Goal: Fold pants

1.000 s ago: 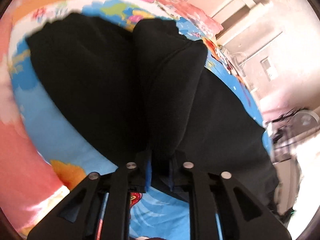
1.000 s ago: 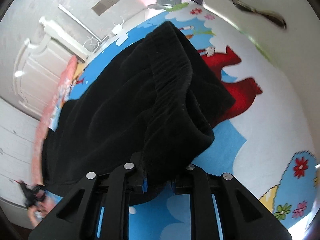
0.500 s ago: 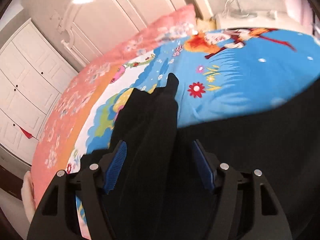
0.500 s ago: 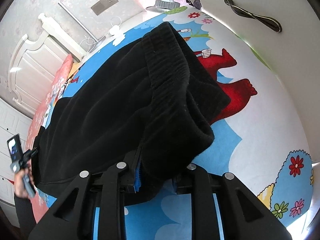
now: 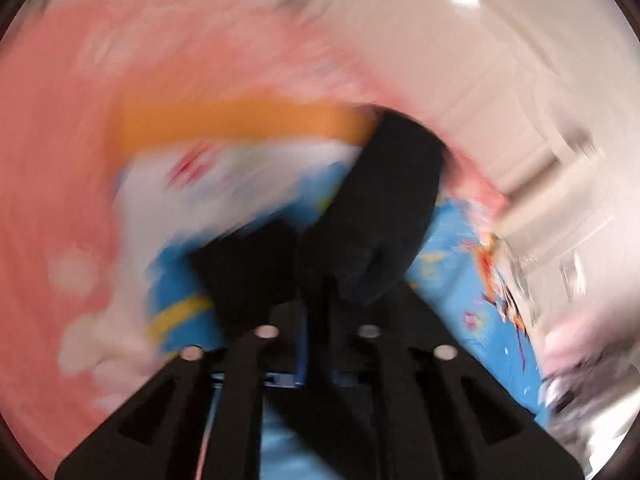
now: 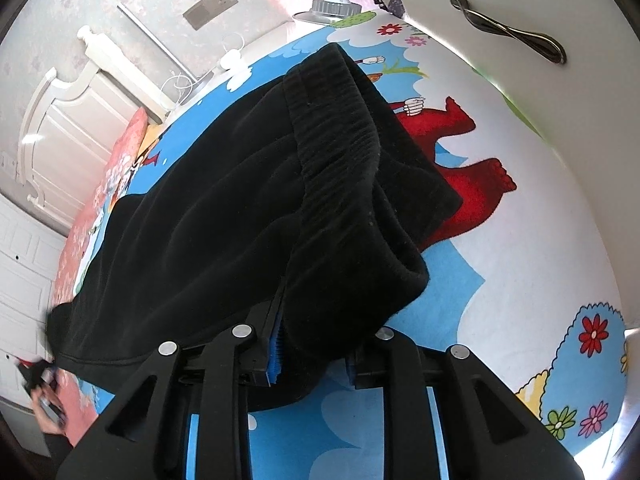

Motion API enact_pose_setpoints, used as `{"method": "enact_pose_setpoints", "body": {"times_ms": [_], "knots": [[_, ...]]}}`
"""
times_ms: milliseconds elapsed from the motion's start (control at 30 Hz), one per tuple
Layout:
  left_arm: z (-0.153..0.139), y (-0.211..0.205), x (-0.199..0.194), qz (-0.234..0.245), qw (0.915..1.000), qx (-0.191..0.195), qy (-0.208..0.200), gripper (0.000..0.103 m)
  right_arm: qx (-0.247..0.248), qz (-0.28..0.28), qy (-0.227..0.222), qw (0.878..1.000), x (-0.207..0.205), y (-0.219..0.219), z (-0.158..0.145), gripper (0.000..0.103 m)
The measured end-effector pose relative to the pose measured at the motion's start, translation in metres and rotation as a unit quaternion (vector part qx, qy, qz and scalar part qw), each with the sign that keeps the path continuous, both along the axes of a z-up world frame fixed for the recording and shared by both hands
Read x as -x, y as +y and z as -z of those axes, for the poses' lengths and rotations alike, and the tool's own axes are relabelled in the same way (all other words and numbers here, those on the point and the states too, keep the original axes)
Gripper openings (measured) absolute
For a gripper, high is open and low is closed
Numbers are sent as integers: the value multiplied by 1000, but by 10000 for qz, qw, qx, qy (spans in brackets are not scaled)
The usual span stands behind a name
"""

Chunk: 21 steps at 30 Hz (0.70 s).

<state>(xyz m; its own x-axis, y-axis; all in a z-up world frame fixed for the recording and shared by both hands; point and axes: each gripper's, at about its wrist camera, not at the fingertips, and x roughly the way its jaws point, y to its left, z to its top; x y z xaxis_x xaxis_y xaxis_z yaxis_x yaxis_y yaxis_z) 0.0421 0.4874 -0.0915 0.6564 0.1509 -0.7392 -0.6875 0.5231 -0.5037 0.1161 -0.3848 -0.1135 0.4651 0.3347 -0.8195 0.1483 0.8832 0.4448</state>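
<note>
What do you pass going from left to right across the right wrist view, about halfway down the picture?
White cabinet doors → pink floral bedding → black pants → red cartoon figure on the bedsheet → white part of the cartoon bedsheet.

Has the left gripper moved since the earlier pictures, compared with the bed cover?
Yes. The left gripper has swung: the pink border, at the far left earlier, now fills its blurred view. Its jaws have just closed on the black pants.
</note>
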Motion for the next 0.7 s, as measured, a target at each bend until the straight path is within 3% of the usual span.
{"method": "enact_pose_setpoints", "body": {"times_ms": [33,100,133,167,333,400,500,600,700], "knots": [[16,9,11,22,9995,295,-51,17,8,-37,10,10000,-1,0,0,18],[40,17,28,176,9940,924,-552,28,-60,-59,54,9999,-2,-2,0,18],[45,18,31,215,9913,1071,-737,40,-84,-59,64,9999,-3,-3,0,18],[51,22,35,151,9864,1307,-981,46,-107,-52,77,9999,-3,-3,0,18],[64,33,27,-35,9764,1769,-1237,45,-86,-29,85,9999,-3,-2,-1,18],[64,37,26,-34,9730,1878,-1341,35,-72,-34,90,9999,-4,-2,-1,18],[62,37,21,37,9783,1721,-1150,31,-25,-73,91,9999,-5,0,-2,18],[56,40,12,163,9866,1423,-779,15,28,-128,80,9999,-6,2,-4,18],[34,35,16,172,9914,1026,-794,12,88,-132,1,9999,-4,4,-11,16]]}}
